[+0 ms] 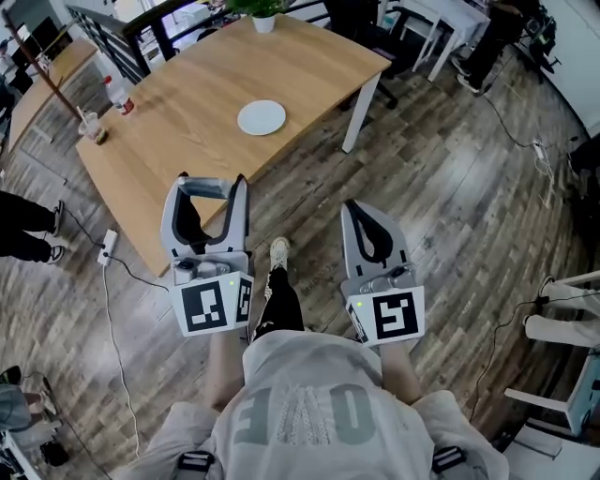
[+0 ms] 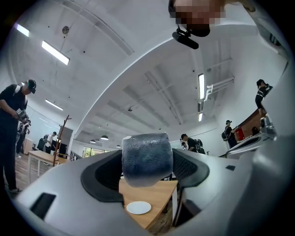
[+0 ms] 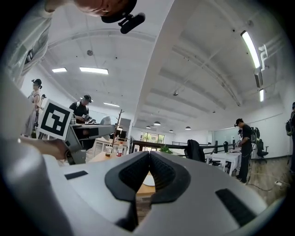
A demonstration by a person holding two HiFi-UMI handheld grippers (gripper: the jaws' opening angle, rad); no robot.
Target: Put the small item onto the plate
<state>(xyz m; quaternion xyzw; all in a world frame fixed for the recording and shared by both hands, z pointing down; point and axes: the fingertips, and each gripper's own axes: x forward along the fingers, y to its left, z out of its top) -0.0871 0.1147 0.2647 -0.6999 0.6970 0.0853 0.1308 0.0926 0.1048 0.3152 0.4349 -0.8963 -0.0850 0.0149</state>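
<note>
A small white plate [image 1: 262,117] lies on the wooden table [image 1: 187,112], ahead of both grippers. My left gripper [image 1: 212,183] is held off the table's near edge, shut on a small dark grey, roll-shaped item [image 2: 146,157] that fills the gap between its jaws. In the left gripper view the plate [image 2: 138,207] shows below the item, farther off. My right gripper [image 1: 348,205] hangs over the wood floor to the right of the table, its jaws pressed together with nothing in them. The plate [image 3: 148,181] peeks out behind its tips.
A bottle [image 1: 119,95] and a cup [image 1: 92,125] stand at the table's left end, and a potted plant [image 1: 263,17] at its far edge. A power strip [image 1: 107,246] with a cable lies on the floor to the left. Other people work at tables around the room.
</note>
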